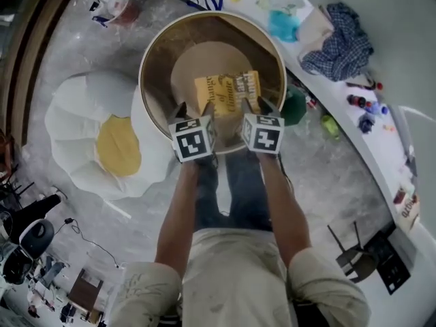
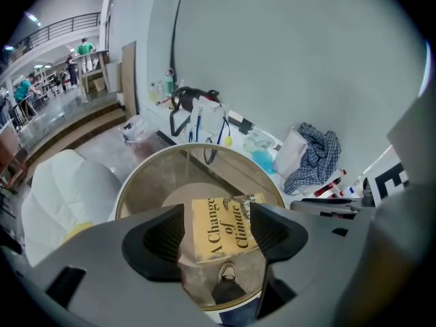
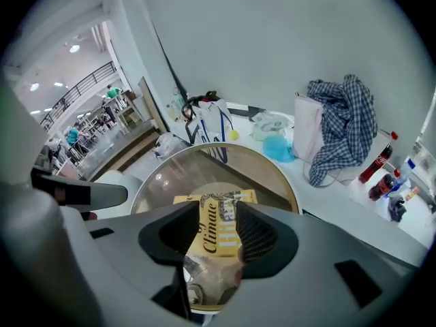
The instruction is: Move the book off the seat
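Forearms (image 1: 178,213) were seen nearest in the head view, with the left gripper (image 1: 182,111) and right gripper (image 1: 264,105) held side by side over the near rim of the seat (image 1: 204,54). The book (image 1: 225,92) lay flat near the cushion's middle, beyond and below both, its long axis running from one gripper across to the other.

From the left gripper view, the jaws stood apart, grasping nothing, with the book (image 2: 219,229) framed beyond them.

From the right gripper view, the jaws were likewise released, the book (image 3: 210,218) ahead. Neither hand was judged nearer.

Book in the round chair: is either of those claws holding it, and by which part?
Neither. Both the left gripper and right gripper have open jaws above the book, which lies on the seat.
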Demonstrator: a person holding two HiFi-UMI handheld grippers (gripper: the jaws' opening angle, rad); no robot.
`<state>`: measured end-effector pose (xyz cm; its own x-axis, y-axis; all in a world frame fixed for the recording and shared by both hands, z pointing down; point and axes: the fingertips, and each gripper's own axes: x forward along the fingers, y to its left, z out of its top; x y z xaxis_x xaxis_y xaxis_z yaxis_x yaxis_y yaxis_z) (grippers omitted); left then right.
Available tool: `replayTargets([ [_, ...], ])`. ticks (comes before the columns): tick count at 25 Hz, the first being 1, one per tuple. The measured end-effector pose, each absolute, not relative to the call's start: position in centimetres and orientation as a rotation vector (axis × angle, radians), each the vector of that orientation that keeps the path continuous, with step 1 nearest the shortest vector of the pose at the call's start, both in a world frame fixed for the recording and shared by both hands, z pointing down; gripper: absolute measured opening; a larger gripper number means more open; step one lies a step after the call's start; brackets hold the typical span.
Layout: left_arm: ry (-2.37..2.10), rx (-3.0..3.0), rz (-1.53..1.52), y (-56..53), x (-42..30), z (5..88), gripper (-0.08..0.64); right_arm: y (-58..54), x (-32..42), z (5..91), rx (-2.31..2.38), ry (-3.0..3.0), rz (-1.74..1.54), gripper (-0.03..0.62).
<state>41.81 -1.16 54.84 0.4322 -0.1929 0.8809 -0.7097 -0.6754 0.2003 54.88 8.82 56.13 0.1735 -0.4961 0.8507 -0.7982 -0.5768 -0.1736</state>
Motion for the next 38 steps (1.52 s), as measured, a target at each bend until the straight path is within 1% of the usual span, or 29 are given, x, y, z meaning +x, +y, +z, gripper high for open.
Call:
replayTargets([
  [9, -0.729, 2.306, 1.067, -2.0, 42.3, 44.2, 0.313, 6.6, 52.1, 43.9, 2.188, -1.398, 1.201, 0.176],
  [15, -0.796, 2.479, 0.826, -3.8, 42.8, 35.3, 0.313, 5.7, 52.1, 35.5, 2.297, -1.463, 1.029, 0.176],
  [19, -0.796, 2.574, 0.738, -4.2, 43.0, 30.5, 0.312, 5.2, 52.4, 30.4, 2.364, -1.503, 0.905, 0.176],
  [26, -0.838, 2.808, 0.527, -5.2, 42.5, 20.2, 0.311, 4.1, 52.8, 21.2, 2.468, -1.581, 0.63, 0.176],
  [32, -0.94, 2.981, 0.237, -5.7, 40.8, 12.0, 0.311, 4.1, 51.7, 13.7, 2.546, -1.618, 0.322, 0.176],
  [38, -0.942, 3.055, -0.037, -5.2, 39.3, 7.8, 0.307, 3.7, 49.0, 8.7, 2.543, -1.736, -0.018, 0.176],
])
